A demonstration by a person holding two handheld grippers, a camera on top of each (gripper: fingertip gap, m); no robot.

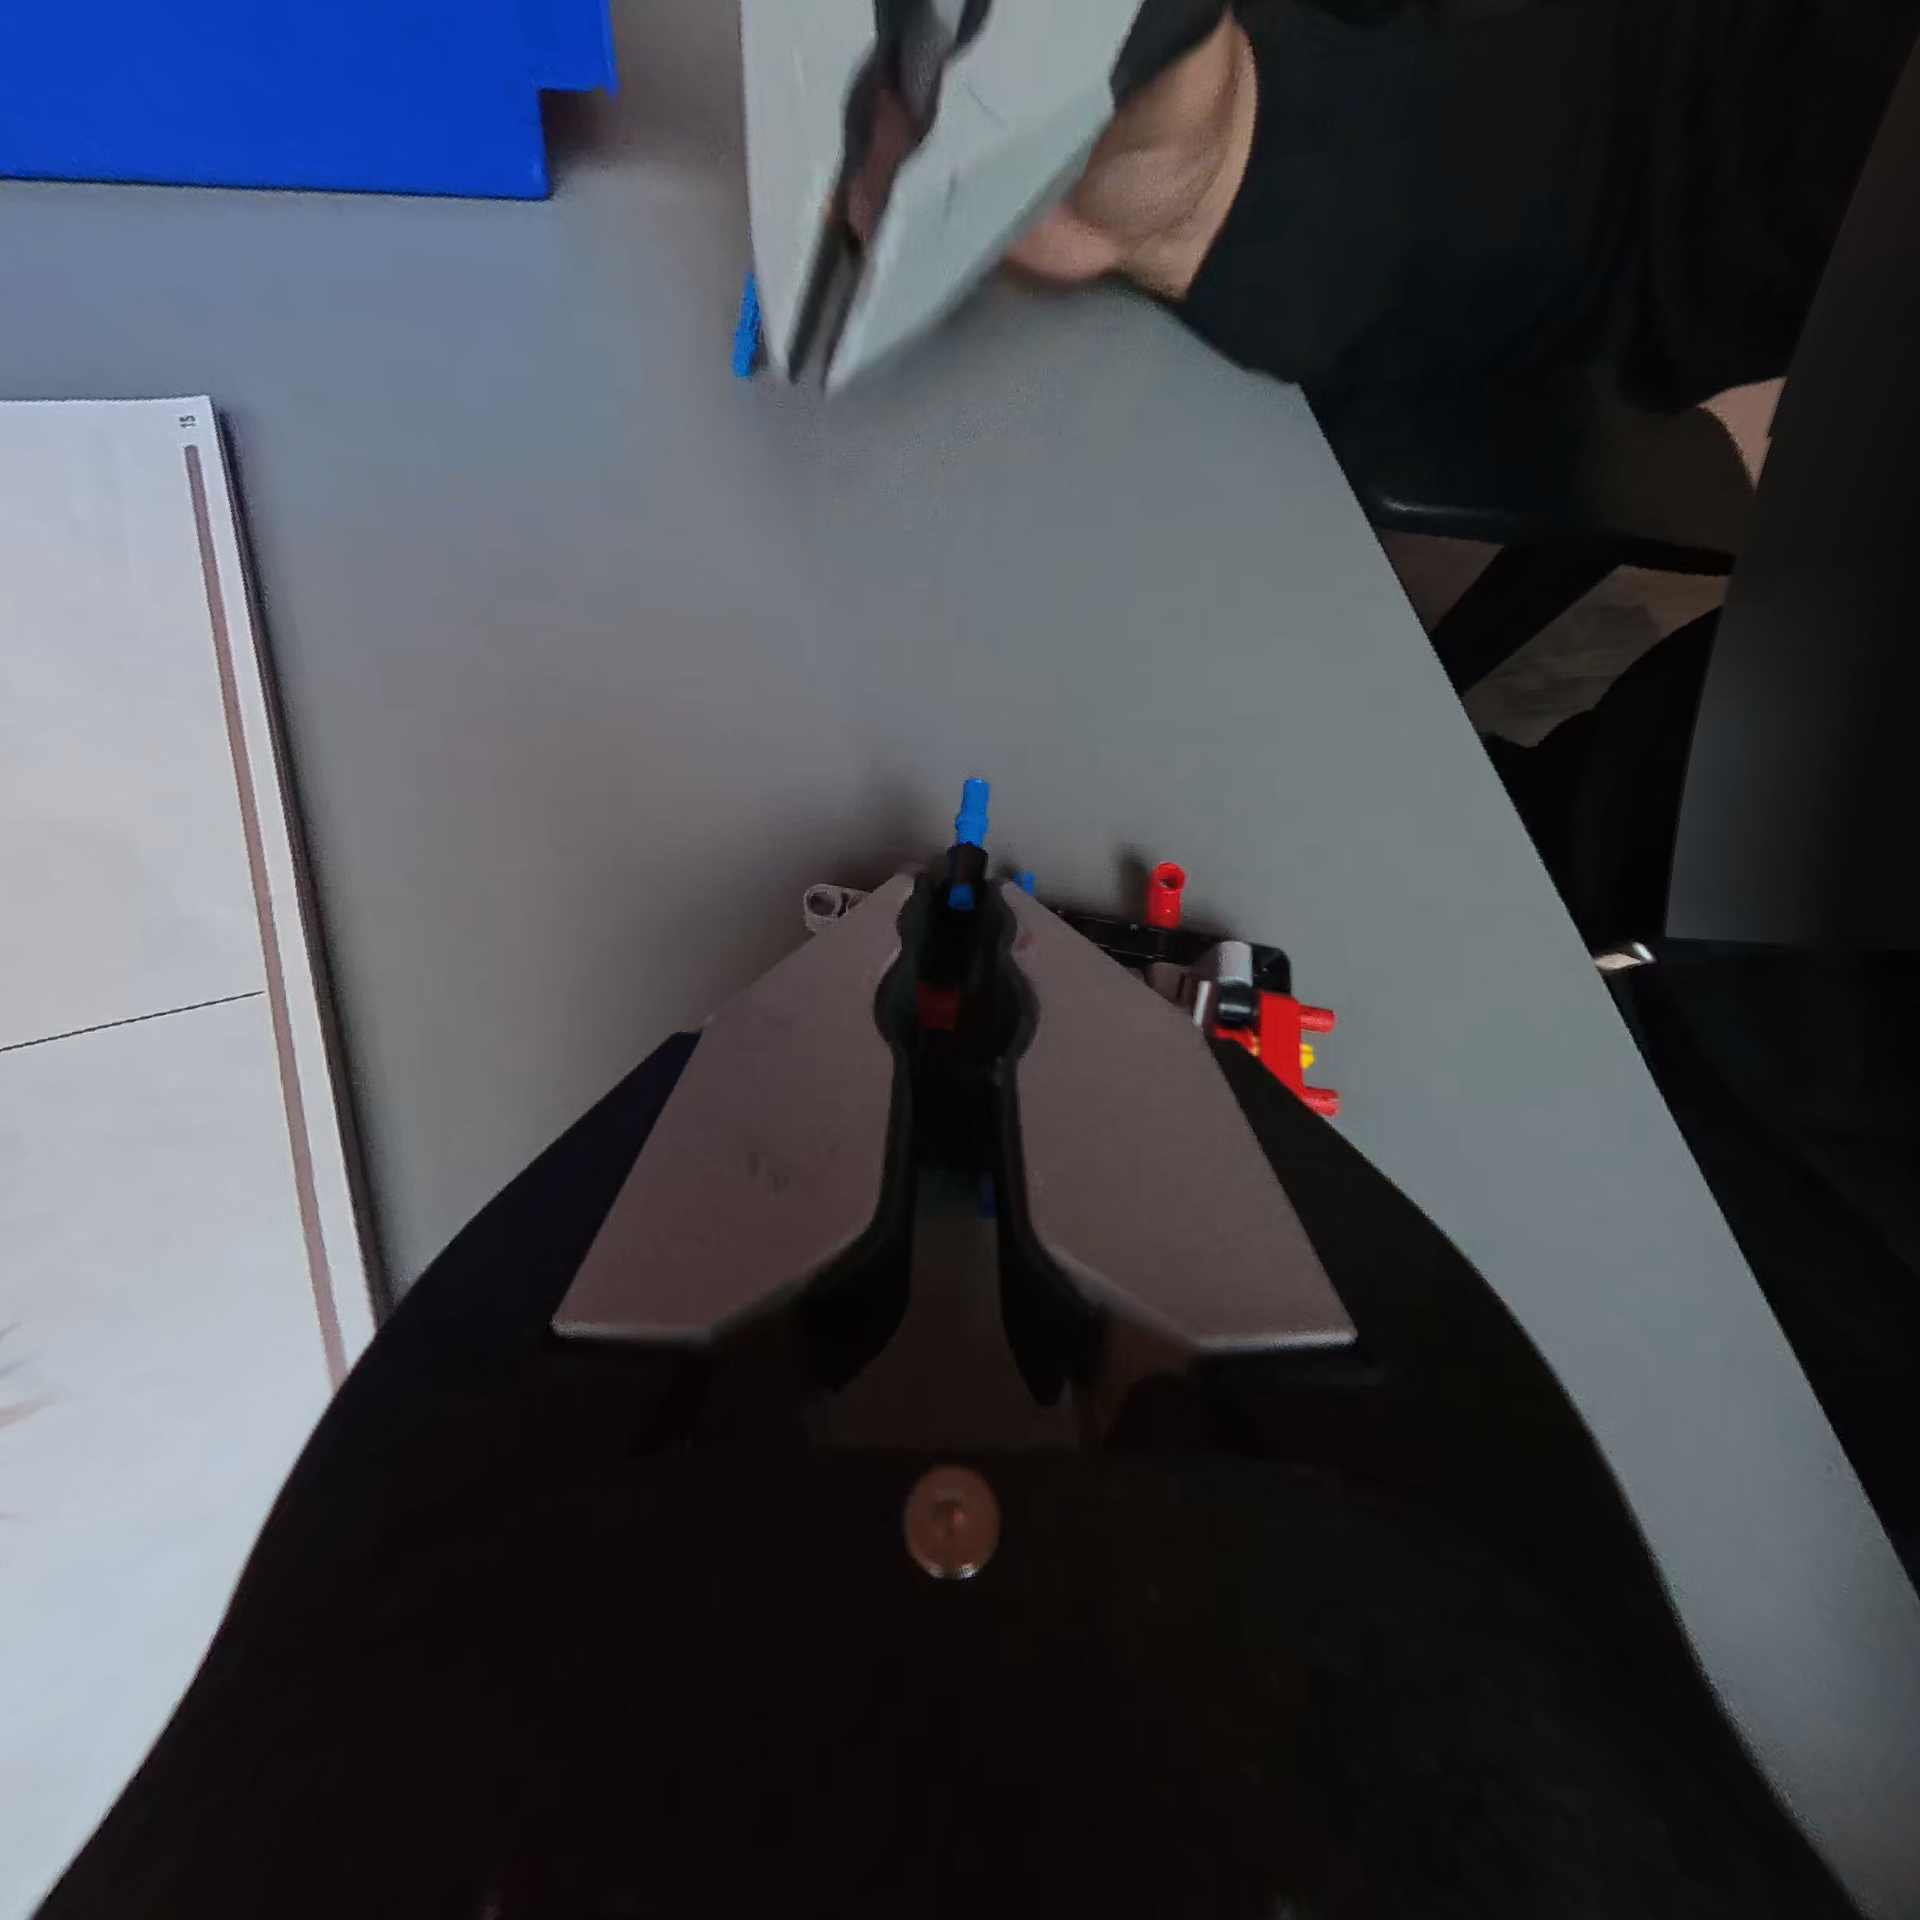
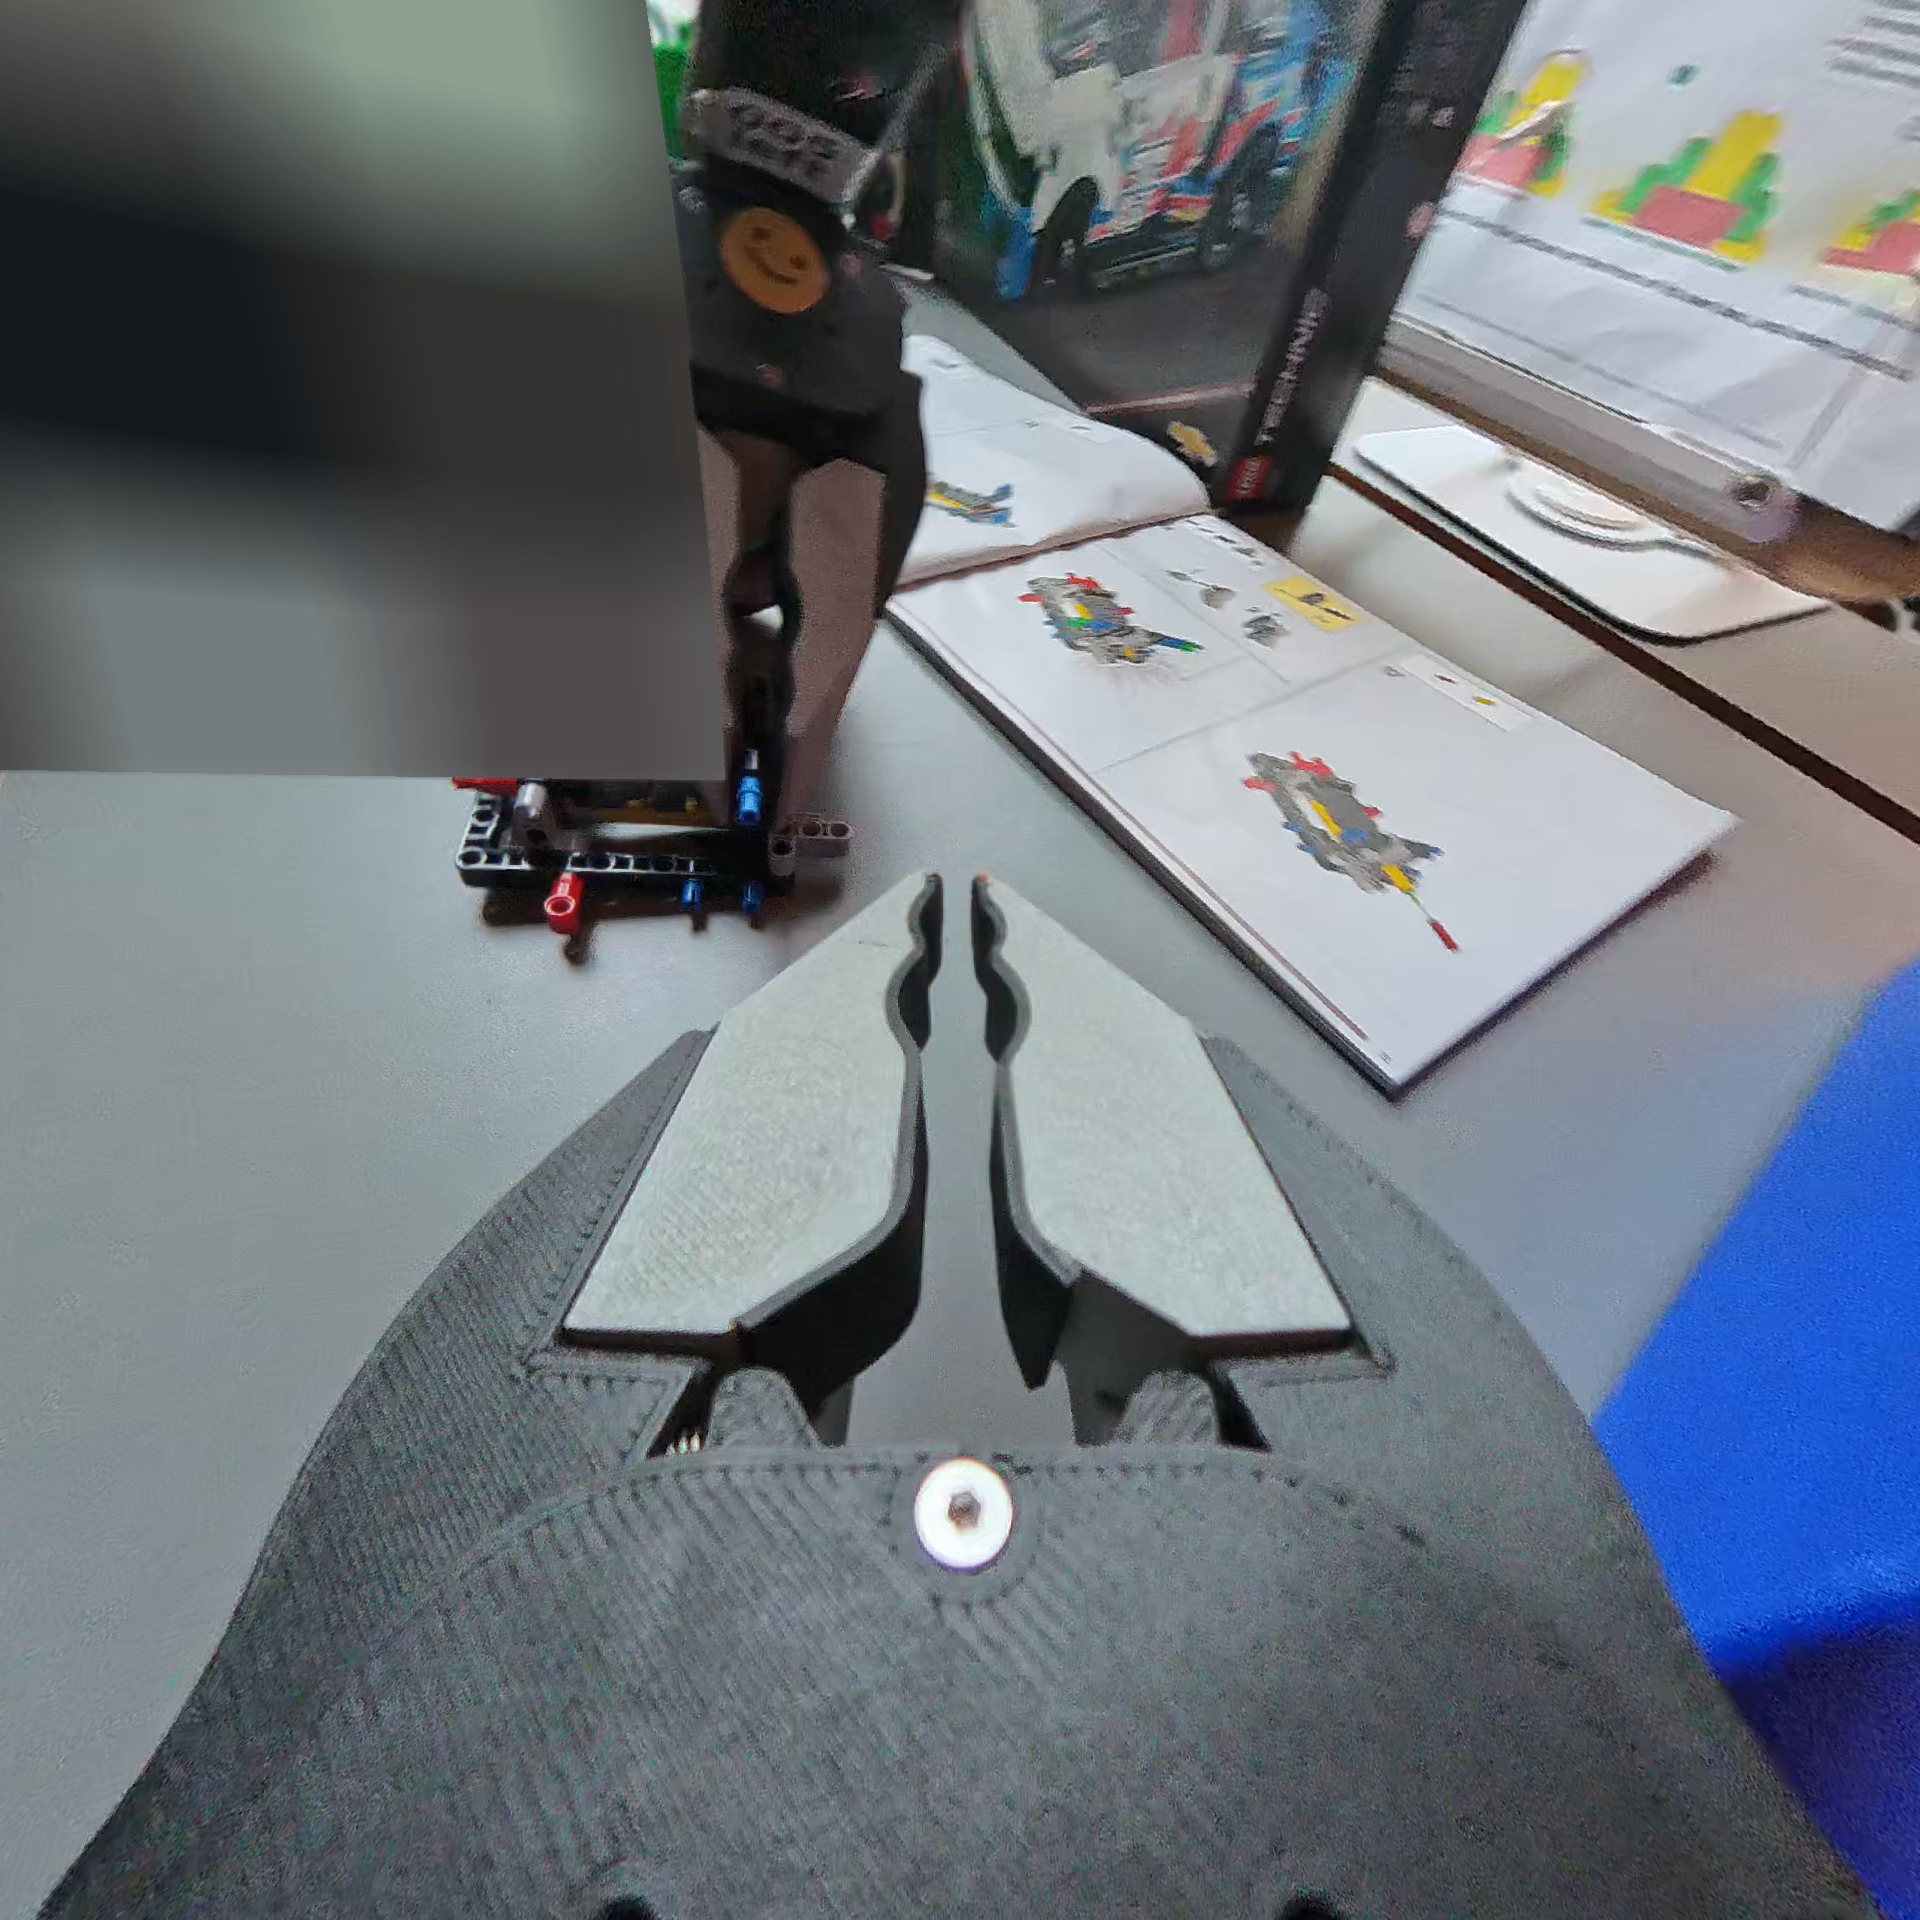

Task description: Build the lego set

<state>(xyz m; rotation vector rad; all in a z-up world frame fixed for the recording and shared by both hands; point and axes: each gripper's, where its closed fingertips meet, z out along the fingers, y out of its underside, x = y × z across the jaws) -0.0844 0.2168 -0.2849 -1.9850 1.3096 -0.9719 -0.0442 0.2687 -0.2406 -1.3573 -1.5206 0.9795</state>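
Note:
The partly built Lego frame (image 1: 1262,1013) is black with red, blue and grey pins and lies on the grey table (image 1: 644,582). My left gripper (image 1: 961,894) is shut on the frame's near beam, beside an upright blue pin (image 1: 975,810). In the right wrist view the frame (image 2: 623,847) lies ahead to the left, with the left gripper (image 2: 769,800) standing on it. My right gripper (image 2: 957,885) is empty, its jaws almost together, low over the table. It shows blurred in the left wrist view (image 1: 821,364), next to a small blue piece (image 1: 746,327).
An open instruction booklet (image 2: 1299,748) lies right of the frame, with the set's box (image 2: 1195,208) behind it. A blue bin (image 2: 1787,1299) stands at the right. The table edge (image 1: 1507,831) runs close to the frame. A person's arm (image 1: 1174,177) holds the right gripper. Left tips to right tips: about 9 cm.

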